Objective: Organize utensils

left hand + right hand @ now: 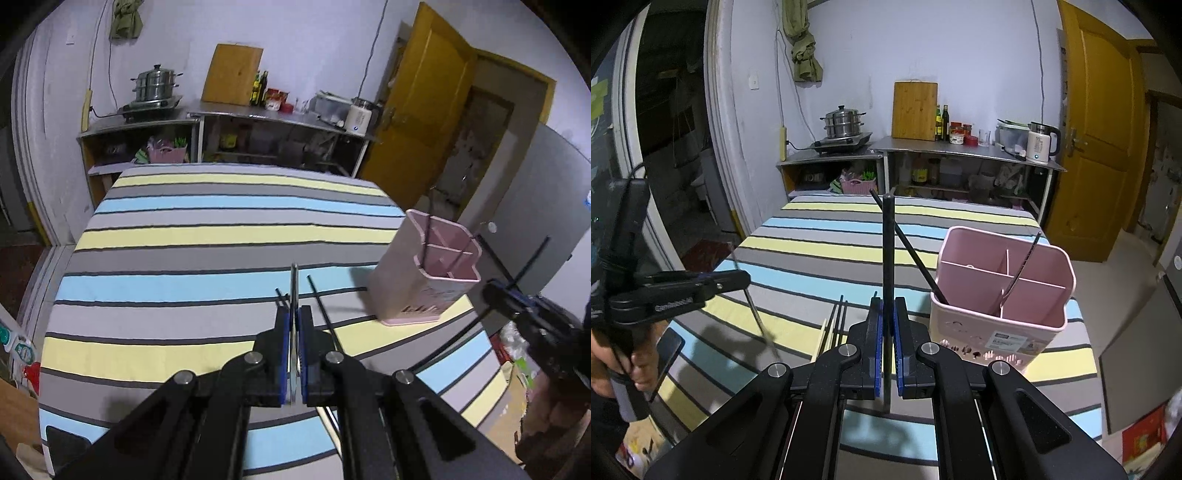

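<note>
Left gripper (294, 321) clamped on a thin metal utensil (294, 288), seen edge-on, so spoon, fork or knife cannot be told; handle running toward 12 o'clock above the striped tablecloth (177, 258). Loose black chopsticks (325, 314) lying at 1 o'clock just beside the fingers. Pink utensil holder (417, 291) standing upright at 2 o'clock near the table edge.

Right gripper (888, 317) clenched on a black chopstick (888, 251) pointing to 12 o'clock. Same holder (982, 332) at 2 o'clock, divided into compartments, one black chopstick (916, 258) leaning in its near-left compartment, a metal utensil (1021, 269) in another.
</note>
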The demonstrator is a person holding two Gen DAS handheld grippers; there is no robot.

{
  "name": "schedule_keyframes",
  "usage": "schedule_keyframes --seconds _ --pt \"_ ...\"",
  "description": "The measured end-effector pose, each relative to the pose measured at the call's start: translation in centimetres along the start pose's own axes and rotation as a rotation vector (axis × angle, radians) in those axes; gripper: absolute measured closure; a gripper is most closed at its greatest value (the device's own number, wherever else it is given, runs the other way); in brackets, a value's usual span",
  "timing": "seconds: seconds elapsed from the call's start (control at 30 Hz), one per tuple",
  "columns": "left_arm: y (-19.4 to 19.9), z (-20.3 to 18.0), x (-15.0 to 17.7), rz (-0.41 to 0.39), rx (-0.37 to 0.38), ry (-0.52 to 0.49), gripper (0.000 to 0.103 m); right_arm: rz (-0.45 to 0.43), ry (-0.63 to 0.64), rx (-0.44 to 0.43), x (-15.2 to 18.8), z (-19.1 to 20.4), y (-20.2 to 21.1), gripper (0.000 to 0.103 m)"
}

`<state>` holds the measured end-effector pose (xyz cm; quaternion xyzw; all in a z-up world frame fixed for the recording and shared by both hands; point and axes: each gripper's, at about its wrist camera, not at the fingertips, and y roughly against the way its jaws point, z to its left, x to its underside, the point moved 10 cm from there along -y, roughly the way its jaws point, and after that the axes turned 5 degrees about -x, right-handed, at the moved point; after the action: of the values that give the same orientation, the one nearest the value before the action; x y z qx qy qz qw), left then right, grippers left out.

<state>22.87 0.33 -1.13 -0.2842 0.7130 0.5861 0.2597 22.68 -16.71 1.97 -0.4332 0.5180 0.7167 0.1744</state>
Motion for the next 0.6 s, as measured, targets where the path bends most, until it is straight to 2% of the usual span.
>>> schedule_keyframes --seconds 0.27,0.6 --pt "1.8 -1.9 -0.6 -0.017 0.063 -0.004 0.098 -0.028 -0.018 0.004 -0.6 -0.5 1.6 0.098" --pt "2.5 -8.1 -2.8 -0.021 0.188 -0.059 0.098 -0.072 -0.067 0.033 -2.1 -3.2 4.0 0.098"
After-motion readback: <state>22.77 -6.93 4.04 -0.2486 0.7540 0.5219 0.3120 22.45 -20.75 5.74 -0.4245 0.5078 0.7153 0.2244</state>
